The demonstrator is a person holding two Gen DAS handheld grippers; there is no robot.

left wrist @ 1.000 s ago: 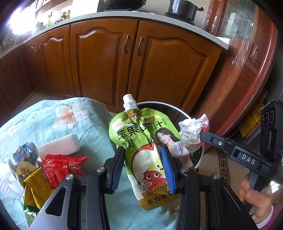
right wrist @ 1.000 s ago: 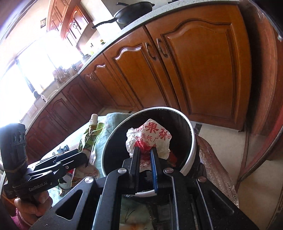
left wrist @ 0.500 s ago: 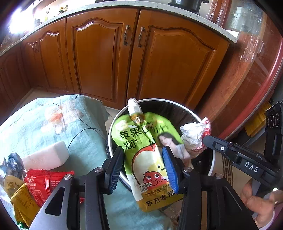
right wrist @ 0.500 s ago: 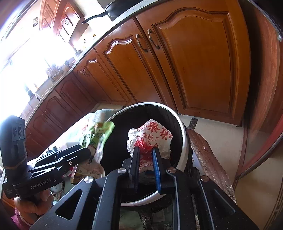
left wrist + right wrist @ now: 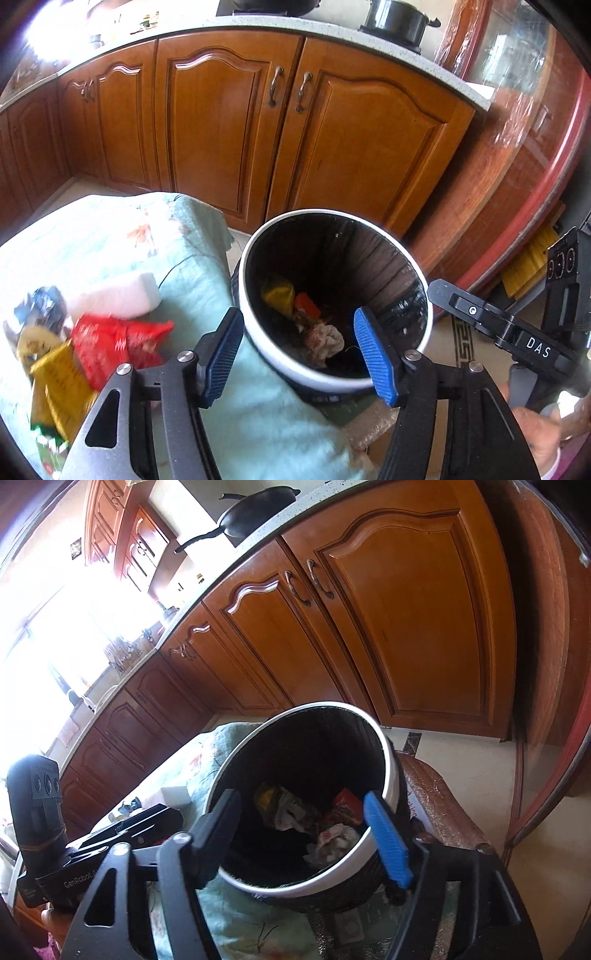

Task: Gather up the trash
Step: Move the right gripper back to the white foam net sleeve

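Both claws stand wide and hold nothing. The left claw (image 5: 303, 354) and the right claw (image 5: 303, 834) each hover just above the near rim of the trash bin (image 5: 258, 325). Crumpled paper (image 5: 327, 338) and other wrappers lie at the bin's bottom. Left of the bin, a red wrapper (image 5: 114, 343) and a white sponge (image 5: 118, 297) rest on the cloth-covered counter (image 5: 110, 236). Wooden cabinets (image 5: 229, 122) stand beyond.
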